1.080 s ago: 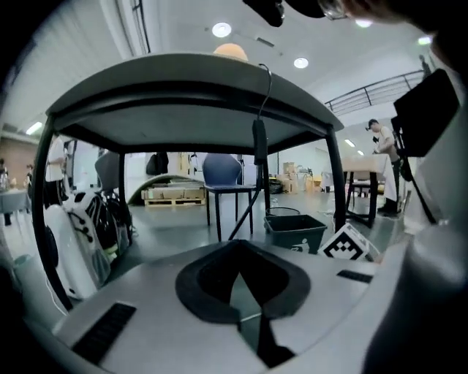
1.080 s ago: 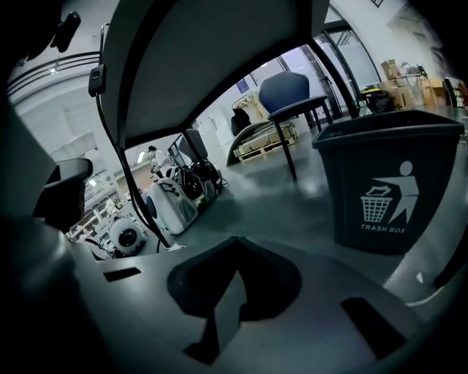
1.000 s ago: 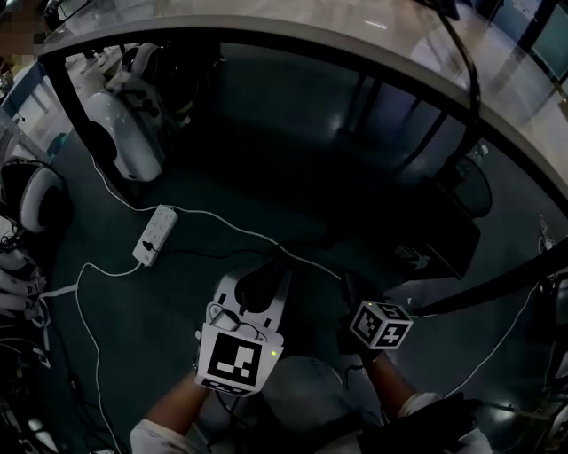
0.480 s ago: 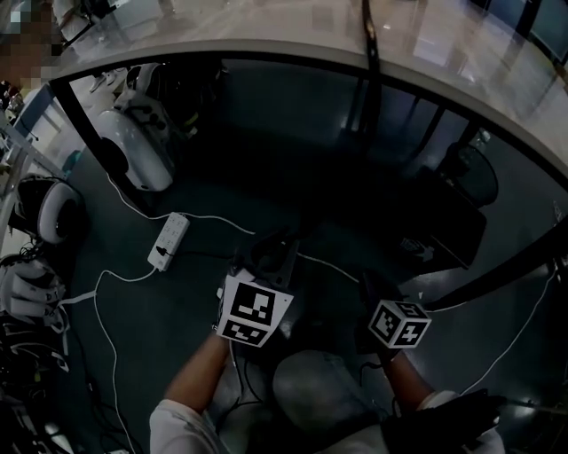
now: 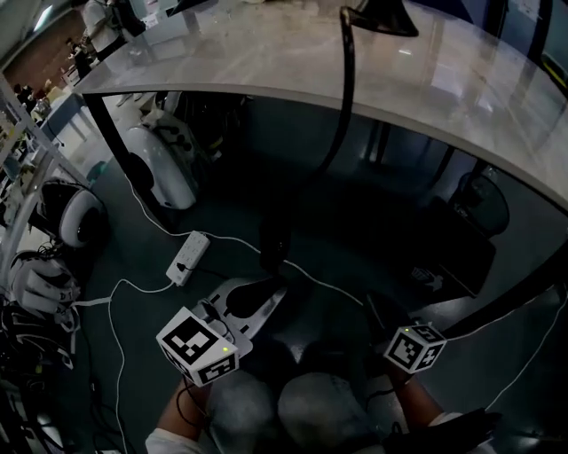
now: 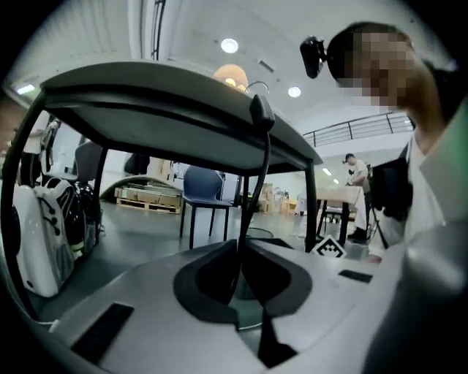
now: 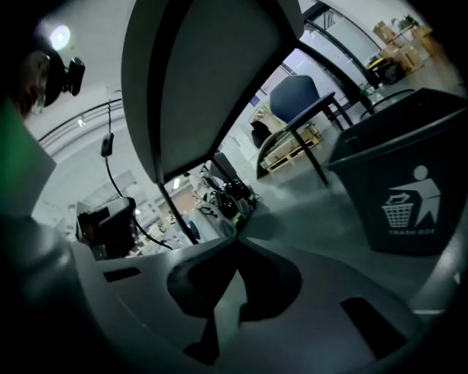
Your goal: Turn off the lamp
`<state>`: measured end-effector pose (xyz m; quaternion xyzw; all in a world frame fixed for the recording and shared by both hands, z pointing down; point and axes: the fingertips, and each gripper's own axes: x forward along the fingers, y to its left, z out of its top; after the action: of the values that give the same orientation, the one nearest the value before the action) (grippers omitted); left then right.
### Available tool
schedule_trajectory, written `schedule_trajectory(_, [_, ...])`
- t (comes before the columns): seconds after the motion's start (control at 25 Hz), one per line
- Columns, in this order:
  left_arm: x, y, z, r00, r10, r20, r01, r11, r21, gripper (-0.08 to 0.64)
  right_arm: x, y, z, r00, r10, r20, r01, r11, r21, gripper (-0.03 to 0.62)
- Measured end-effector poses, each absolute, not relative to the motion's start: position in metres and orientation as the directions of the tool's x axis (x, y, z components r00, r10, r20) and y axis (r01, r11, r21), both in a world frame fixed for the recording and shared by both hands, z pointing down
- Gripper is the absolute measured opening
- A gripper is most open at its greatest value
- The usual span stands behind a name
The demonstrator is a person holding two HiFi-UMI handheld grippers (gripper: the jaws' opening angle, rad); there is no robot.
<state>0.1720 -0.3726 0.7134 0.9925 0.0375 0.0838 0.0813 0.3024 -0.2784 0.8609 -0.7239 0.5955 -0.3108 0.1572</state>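
The lamp has a black gooseneck stem [image 5: 342, 97] that rises from the floor past the table's edge to a dark shade [image 5: 383, 18] above the marble top. I see no glow from the shade. In the left gripper view the stem [image 6: 264, 157] stands straight ahead, beyond the jaws. My left gripper [image 5: 266, 291] is held low near the stem's foot. Its jaws have just been closing; the tips meet with nothing between them. My right gripper [image 5: 376, 312] hangs shut and empty to the right, apart from the lamp.
A curved marble table [image 5: 266, 66] spans the top. On the floor lie a white power strip [image 5: 188, 257] and its white cable [image 5: 115, 301]. White machine shells [image 5: 164, 168] stand at left. A dark waste bin [image 7: 409, 193] stands at right. The person's knees [image 5: 293, 403] are below.
The head view has tipped up, bringing the table top and lamp shade into sight. The left gripper reached forward, then drew back down-left with its cube rolled. The right gripper rose slightly.
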Motion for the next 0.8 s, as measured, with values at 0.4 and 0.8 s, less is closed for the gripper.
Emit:
schedule_trajectory(0.4, [0.100,-0.402,0.666,0.996,0.080,-0.030,0.085,-0.965,0.248,0.025,0.217,-0.362,0.664,-0.396,-0.909,-0.129,-0.856,0.416,-0.306,0.046])
schedule_trajectory(0.8, [0.090,-0.398,0.664,0.996,0.087,-0.032,0.092,-0.970,0.225,0.025,0.140,-0.409,0.546,-0.700,-0.640,-0.317,-0.673,0.739,-0.008,0.153])
